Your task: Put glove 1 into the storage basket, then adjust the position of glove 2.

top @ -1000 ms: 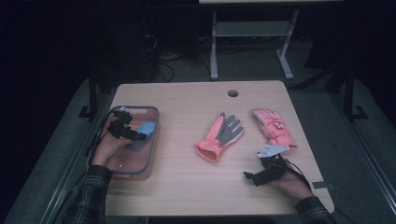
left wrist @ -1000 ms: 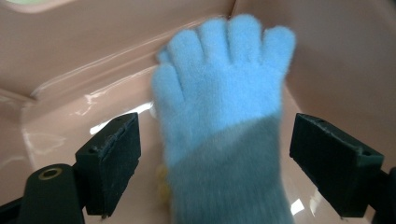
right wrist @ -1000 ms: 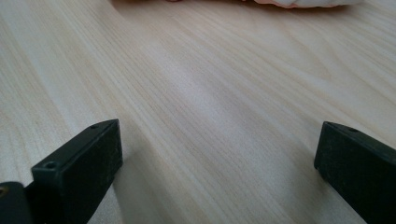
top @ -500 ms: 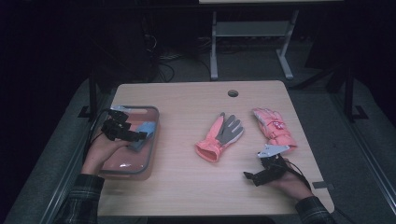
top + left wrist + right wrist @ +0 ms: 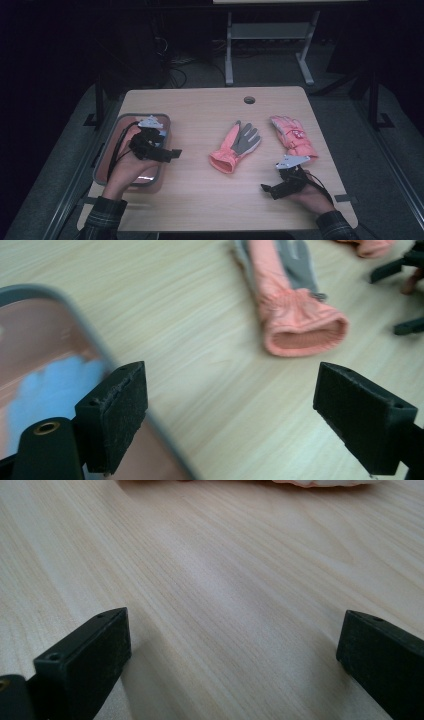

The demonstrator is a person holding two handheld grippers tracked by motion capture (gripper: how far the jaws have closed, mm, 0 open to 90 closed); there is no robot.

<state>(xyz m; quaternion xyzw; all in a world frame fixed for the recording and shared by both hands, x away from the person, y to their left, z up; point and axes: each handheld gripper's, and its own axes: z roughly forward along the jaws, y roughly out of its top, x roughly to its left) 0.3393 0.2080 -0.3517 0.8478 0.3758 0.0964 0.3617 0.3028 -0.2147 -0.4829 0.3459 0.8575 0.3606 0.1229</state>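
L tool [image 5: 170, 152] wide open, empty, over tray [image 5: 107, 150] rim; nearest glove [image 5: 235, 147] lies ahead, apart. R tool [image 5: 267, 189] open, empty. Gloves on desk [image 5: 200, 200]: 2.

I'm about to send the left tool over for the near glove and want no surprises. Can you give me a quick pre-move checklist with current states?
1. Left tool open and empty: ok, jaws wide apart in the left gripper view.
2. Left tool clear of the tray: cannot tell; it hangs at the tray's right rim.
3. Palm-up glove lying free mid-table, cuff toward the person: ok.
4. Path from tray to that glove unobstructed: ok, bare table between them.
5. Right tool out of the way: ok, open and low near the front edge, apart from the second glove.
6. Blue item in the tray: cannot tell what it is, blurred.
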